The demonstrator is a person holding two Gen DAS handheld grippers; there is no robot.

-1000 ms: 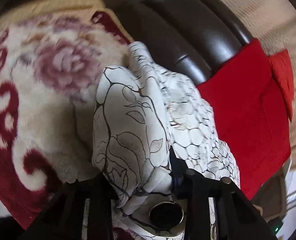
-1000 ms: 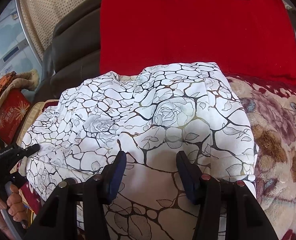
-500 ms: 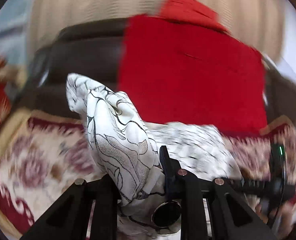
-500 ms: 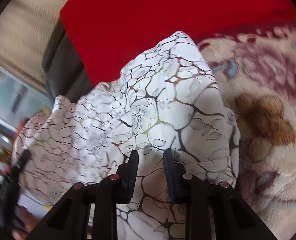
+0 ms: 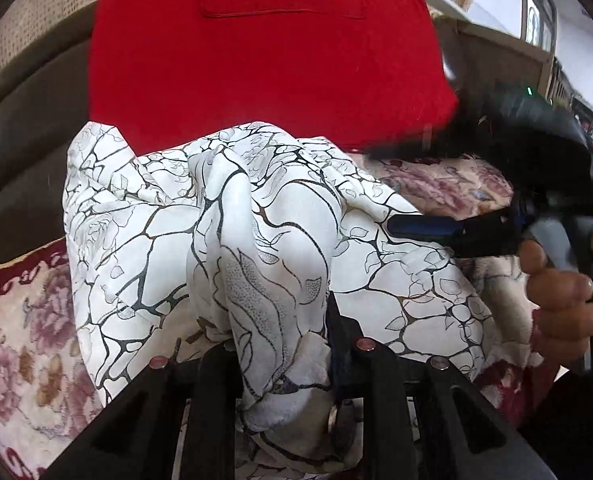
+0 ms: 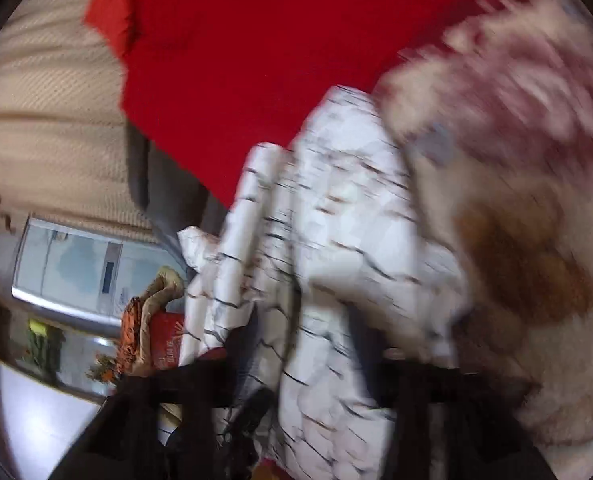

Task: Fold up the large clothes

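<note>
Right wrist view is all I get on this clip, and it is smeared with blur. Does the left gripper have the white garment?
Observer: Yes. The left gripper is shut on a bunched fold of the white garment.
Operator: Where does the rest of it lie?
Observer: Spread on the floral blanket, with its far edge against the red cushion.
Operator: Is the right gripper visible from that side?
Observer: Yes. The right gripper shows at the right edge, one blue finger pad lying low against the cloth. I cannot tell whether it is shut.
</note>
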